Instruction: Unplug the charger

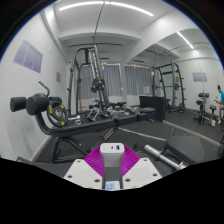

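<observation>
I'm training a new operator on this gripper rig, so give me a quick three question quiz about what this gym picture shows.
1. True or false: the white charger sits between the gripper fingers.
2. Multiple choice: what lies beyond the fingers? A) a kitchen counter B) gym weight machines C) a bookshelf
3. Fill in: the pads on the fingers' inner faces are coloured ____.

Key: 1 true; the fingers close around the charger, though whether both press on it cannot be told. 2 B; racks and benches fill the room, under ceiling strip lights. 3 magenta.
</observation>
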`<action>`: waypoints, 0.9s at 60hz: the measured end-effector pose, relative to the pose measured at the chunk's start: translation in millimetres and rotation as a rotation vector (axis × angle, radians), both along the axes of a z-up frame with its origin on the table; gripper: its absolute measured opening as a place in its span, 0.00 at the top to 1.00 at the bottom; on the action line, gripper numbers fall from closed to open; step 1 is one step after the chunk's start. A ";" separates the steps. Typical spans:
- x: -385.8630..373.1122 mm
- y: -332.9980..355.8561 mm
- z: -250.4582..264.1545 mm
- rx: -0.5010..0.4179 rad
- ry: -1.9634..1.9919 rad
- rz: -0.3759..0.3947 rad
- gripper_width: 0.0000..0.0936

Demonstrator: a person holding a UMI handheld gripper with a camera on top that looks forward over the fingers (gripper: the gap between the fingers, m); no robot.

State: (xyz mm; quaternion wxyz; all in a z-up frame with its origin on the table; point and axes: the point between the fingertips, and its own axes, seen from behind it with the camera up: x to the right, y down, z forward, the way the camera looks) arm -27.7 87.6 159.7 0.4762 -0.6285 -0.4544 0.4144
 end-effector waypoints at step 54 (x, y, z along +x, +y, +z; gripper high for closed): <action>87.5 81.0 -84.8 0.139 -0.356 0.035 0.08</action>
